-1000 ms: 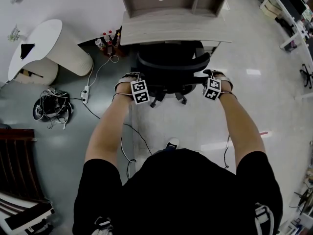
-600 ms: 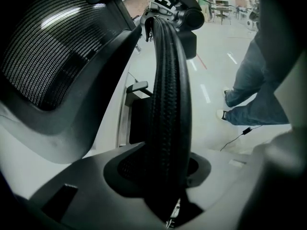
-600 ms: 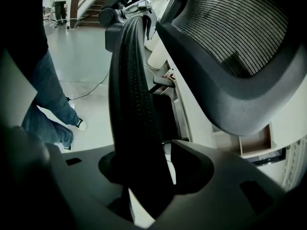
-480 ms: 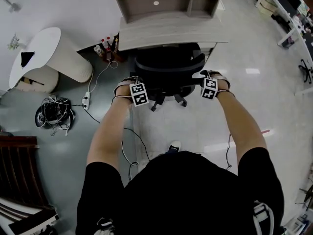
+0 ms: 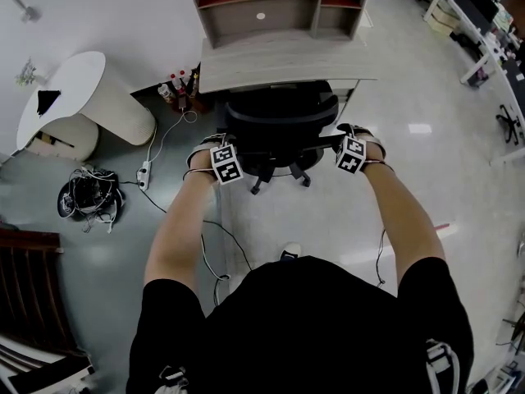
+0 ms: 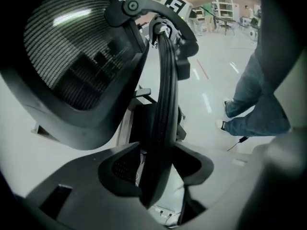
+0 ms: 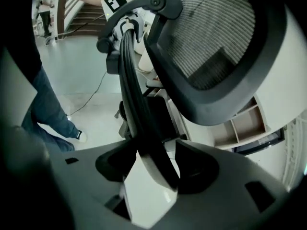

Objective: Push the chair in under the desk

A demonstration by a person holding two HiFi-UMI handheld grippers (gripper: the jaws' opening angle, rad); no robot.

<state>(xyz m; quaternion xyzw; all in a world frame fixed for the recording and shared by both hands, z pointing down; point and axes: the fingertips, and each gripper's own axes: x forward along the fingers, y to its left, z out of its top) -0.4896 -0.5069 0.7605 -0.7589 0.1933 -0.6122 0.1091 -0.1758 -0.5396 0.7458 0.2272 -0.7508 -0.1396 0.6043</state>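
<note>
The black mesh office chair (image 5: 279,115) stands with its seat under the grey wooden desk (image 5: 283,56). My left gripper (image 5: 221,144) is at the backrest's left edge and my right gripper (image 5: 351,135) at its right edge. In the left gripper view the backrest rim (image 6: 165,104) runs between the jaws of the left gripper (image 6: 158,174). In the right gripper view the rim (image 7: 136,104) also lies between the jaws of the right gripper (image 7: 153,164). Both pairs of jaws have just been opening and no longer clamp the rim. The headrest (image 7: 211,47) looms above.
A shelf unit (image 5: 279,2) sits on the desk. Bottles (image 5: 176,82) stand left of the desk. A white round table (image 5: 74,80), a power strip (image 5: 143,173) and a cable tangle (image 5: 89,194) are on the left. A dark wooden seat (image 5: 29,286) is at the lower left.
Both grippers have shifted slightly at the backrest's sides. The chair stays tucked against the desk's front edge, and the head view has drifted a little.
</note>
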